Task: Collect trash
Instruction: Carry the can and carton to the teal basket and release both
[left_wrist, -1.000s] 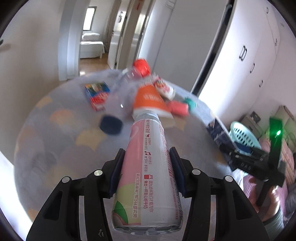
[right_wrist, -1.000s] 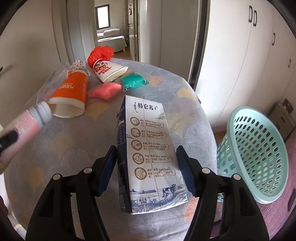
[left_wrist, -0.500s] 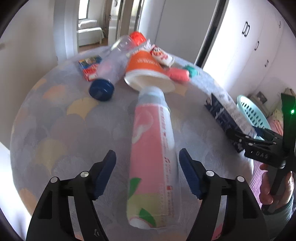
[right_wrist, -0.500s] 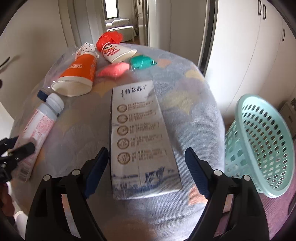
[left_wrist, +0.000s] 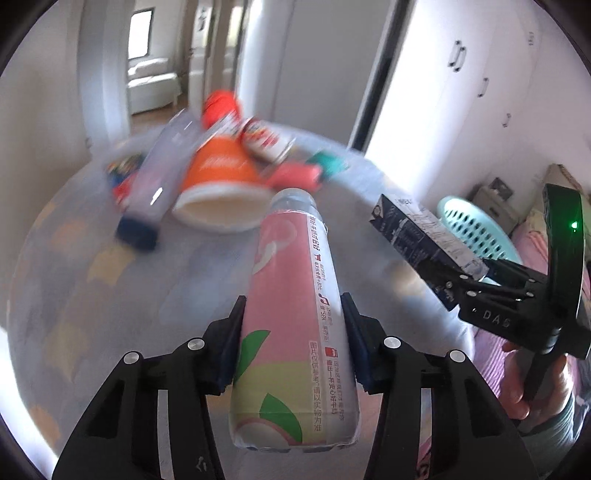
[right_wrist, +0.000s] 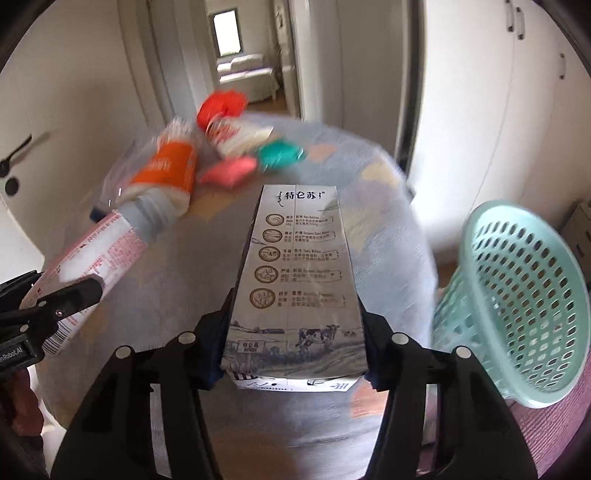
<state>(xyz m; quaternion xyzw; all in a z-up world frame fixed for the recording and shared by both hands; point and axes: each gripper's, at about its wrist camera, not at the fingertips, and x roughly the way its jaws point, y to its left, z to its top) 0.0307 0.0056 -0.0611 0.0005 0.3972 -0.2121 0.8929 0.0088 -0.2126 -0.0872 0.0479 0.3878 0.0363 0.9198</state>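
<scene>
Trash is in both grips above the round table (right_wrist: 388, 206): the left gripper (left_wrist: 293, 343) has its fingers (left_wrist: 232, 343) pressed to either side of a pink drink bottle (left_wrist: 291, 295), cap pointing away, while the right gripper (right_wrist: 295, 332) pinches a milk carton (right_wrist: 299, 266) by its lower end. Both items appear raised off the patterned tablecloth, likely so they can be carried clear of the table's edge. Gripping each near its base leaves the long body jutting forward, which should make tipping it out easy. Beyond the fingers, more litter lies clustered at the far side of the table: an orange paper cup (left_wrist: 218, 177) on its side, a clear bottle with a blue cap (left_wrist: 155, 177), red and teal wrappers, all blurred. A mint-green basket (right_wrist: 517, 302) stands just off the table to the right, the probable destination for both loads.
</scene>
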